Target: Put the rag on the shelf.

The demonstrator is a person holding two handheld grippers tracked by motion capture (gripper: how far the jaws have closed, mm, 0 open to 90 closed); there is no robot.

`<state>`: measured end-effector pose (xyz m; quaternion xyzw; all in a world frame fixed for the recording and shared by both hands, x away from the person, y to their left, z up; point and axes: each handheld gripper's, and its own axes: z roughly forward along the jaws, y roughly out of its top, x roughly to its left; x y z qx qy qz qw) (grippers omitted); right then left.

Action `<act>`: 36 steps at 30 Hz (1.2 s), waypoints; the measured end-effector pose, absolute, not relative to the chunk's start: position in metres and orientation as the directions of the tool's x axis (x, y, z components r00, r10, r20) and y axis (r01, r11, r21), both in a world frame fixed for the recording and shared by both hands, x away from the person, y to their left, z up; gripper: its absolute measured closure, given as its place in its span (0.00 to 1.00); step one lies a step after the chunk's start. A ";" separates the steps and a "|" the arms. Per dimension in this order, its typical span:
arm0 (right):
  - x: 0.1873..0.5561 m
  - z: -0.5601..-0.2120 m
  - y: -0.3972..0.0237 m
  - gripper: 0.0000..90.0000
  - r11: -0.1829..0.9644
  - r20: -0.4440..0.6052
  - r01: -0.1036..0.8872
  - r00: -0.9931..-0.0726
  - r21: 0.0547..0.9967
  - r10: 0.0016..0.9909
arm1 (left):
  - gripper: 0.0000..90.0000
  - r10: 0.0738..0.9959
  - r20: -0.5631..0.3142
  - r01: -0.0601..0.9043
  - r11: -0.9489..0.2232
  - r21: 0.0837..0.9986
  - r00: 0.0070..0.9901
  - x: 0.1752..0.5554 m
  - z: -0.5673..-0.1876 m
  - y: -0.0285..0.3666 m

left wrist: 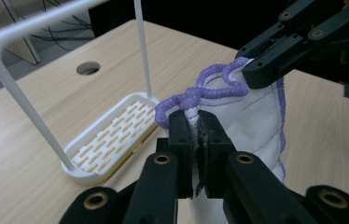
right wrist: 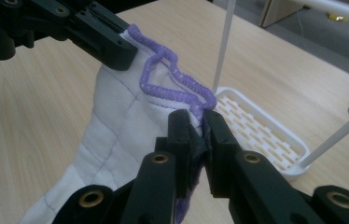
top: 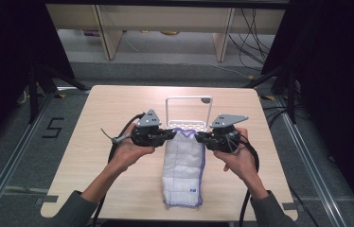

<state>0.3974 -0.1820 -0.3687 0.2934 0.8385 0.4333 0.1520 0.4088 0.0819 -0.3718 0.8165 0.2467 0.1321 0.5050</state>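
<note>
Cloth first: you have the white quilted cloth [top: 182, 165] by its far end, one corner in each tool, and the rest of it trails down the middle of the high view toward the lower edge of the table [top: 94, 142], where its near end with a small blue label lies flat on the wood. Your left gripper [top: 169, 134] sits just left of centre in that view, and in the left gripper view its jaws are clamped together on the purple-trimmed hem, with the cloth bunched into the narrow slit between the pads. Your right gripper [top: 199, 137] mirrors it just right of centre, and the right gripper view shows it pinching the opposite corner the same way, the purple edging [right wrist: 172, 84] running in a wavy line from one tool to the other. Holding both corners like this keeps the short edge spread between your hands, so the cloth hangs as a sheet instead of a lump. Just behind the grippers, in the upper middle of the high view, stands the white rack [top: 188, 98], a thin hoop rising from a slotted tray [left wrist: 112, 137]. My reading is that you are lifting the hem to clear that top bar and drape the cloth over it; judged that way, the near end on the table has yet to come up.
</note>
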 end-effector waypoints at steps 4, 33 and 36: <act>0.396 -0.350 -0.187 0.92 0.436 -0.002 0.354 -0.774 0.827 0.633 | 0.95 0.534 -0.001 0.236 -0.372 0.898 0.845 0.406 -0.349 0.084; 0.460 -0.242 -0.180 0.92 0.417 -0.111 0.282 -0.702 0.864 0.704 | 0.94 0.633 0.077 0.183 -0.336 0.924 0.770 0.468 -0.257 0.084; 0.467 -0.237 -0.179 0.92 0.407 -0.109 0.281 -0.694 0.869 0.712 | 0.94 0.642 0.094 0.166 -0.333 0.928 0.761 0.474 -0.252 0.083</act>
